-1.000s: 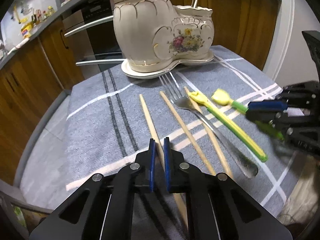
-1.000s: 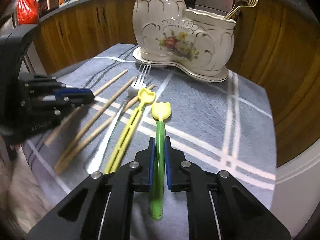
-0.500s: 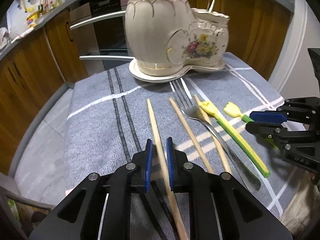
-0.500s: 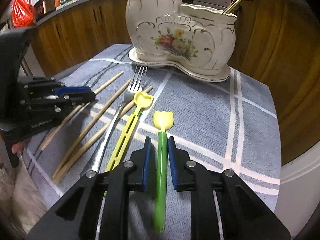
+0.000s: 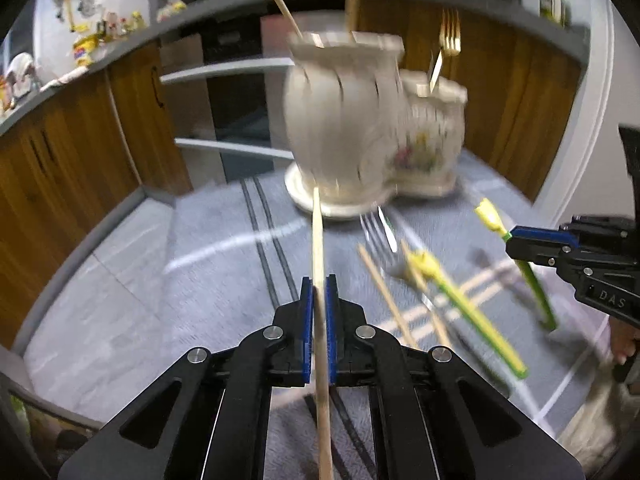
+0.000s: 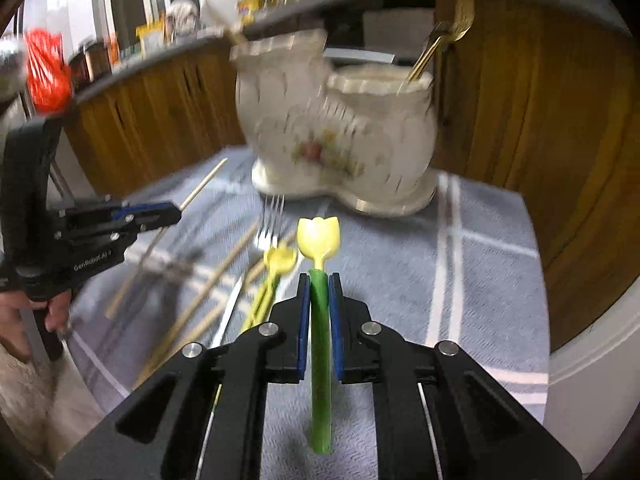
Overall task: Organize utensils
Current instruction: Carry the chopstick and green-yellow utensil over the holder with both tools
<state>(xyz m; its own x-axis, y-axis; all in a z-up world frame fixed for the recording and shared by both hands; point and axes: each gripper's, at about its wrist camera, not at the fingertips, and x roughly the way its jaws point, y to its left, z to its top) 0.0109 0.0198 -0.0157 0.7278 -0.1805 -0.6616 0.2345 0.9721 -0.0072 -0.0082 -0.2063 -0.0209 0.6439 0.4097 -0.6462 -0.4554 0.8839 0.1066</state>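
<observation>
My left gripper (image 5: 317, 286) is shut on a wooden chopstick (image 5: 318, 240) and holds it lifted off the cloth, pointing at the holder. My right gripper (image 6: 319, 282) is shut on a green-handled utensil with a yellow tulip head (image 6: 319, 236), also lifted. The white ceramic holder (image 5: 360, 128) with flowers and two compartments stands on a plate at the back; it also shows in the right wrist view (image 6: 332, 128). It holds chopsticks and a gold fork (image 5: 446, 44). Two chopsticks (image 5: 384, 288), a silver fork (image 5: 378, 232) and a yellow-green utensil (image 5: 468, 308) lie on the cloth.
A grey cloth with white and dark stripes (image 5: 200, 272) covers the table. Wooden cabinets (image 5: 72, 160) and an oven (image 5: 236, 92) stand behind it. A counter with clutter (image 6: 120, 44) runs at the back. The table's right edge (image 6: 536, 264) is near.
Both grippers have closed on their utensils and lifted them off the cloth. The chopstick and the green utensil now hang above the table. Both views are blurred by motion.
</observation>
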